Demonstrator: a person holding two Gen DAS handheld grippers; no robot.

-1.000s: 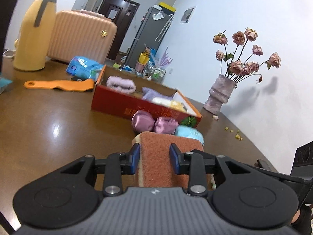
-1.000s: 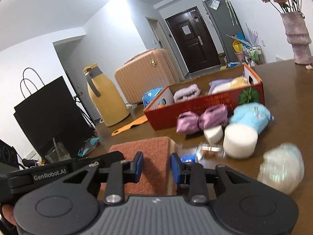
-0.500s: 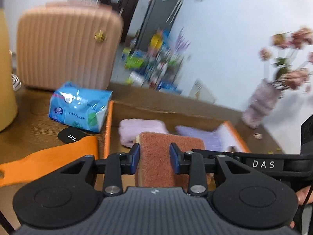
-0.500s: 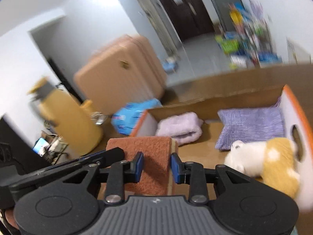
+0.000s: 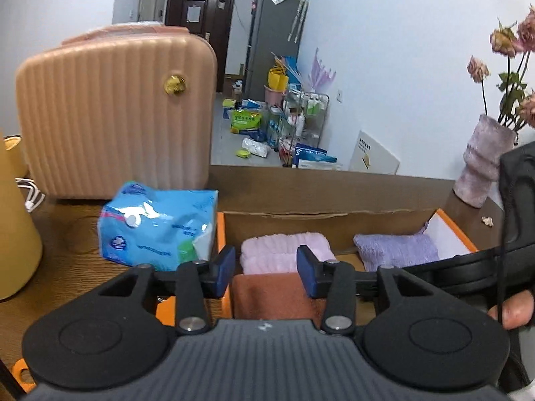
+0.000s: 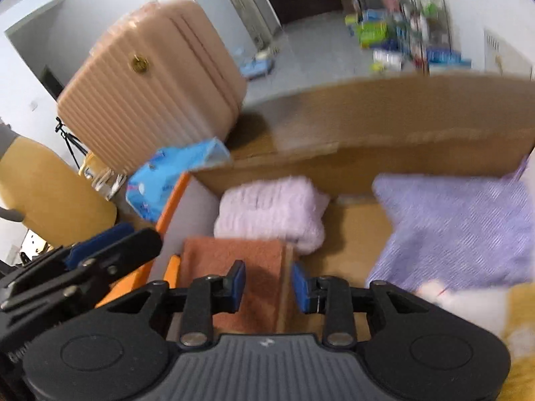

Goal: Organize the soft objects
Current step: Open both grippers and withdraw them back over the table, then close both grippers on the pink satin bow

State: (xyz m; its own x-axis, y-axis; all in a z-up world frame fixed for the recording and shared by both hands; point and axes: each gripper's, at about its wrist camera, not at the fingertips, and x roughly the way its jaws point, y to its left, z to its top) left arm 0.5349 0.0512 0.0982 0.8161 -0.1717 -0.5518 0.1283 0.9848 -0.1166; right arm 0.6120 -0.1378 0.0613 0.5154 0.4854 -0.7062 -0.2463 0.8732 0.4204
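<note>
A: Left wrist view first. What are you holding?

B: Nothing. My left gripper (image 5: 264, 269) has just been opening; the jaws stand apart either side of the rust sponge (image 5: 277, 295), pads clear of it. It sits in the box (image 5: 334, 224), left end, pink towel (image 5: 284, 254) at 12 o'clock of it, purple cloth (image 5: 396, 250) at 2. I'm letting go because it's at its spot.

A: Hidden?

B: Sponge's near half is under my body. Tissue pack (image 5: 157, 227) is outside at 10.

A: Right wrist view?

B: Right gripper (image 6: 267, 287) is narrow around the sponge's (image 6: 234, 267) right edge, steadying it. Blurred; can't tell if the pads press. The yellow-white plush (image 6: 474, 307) at 4 is cut off.
</note>
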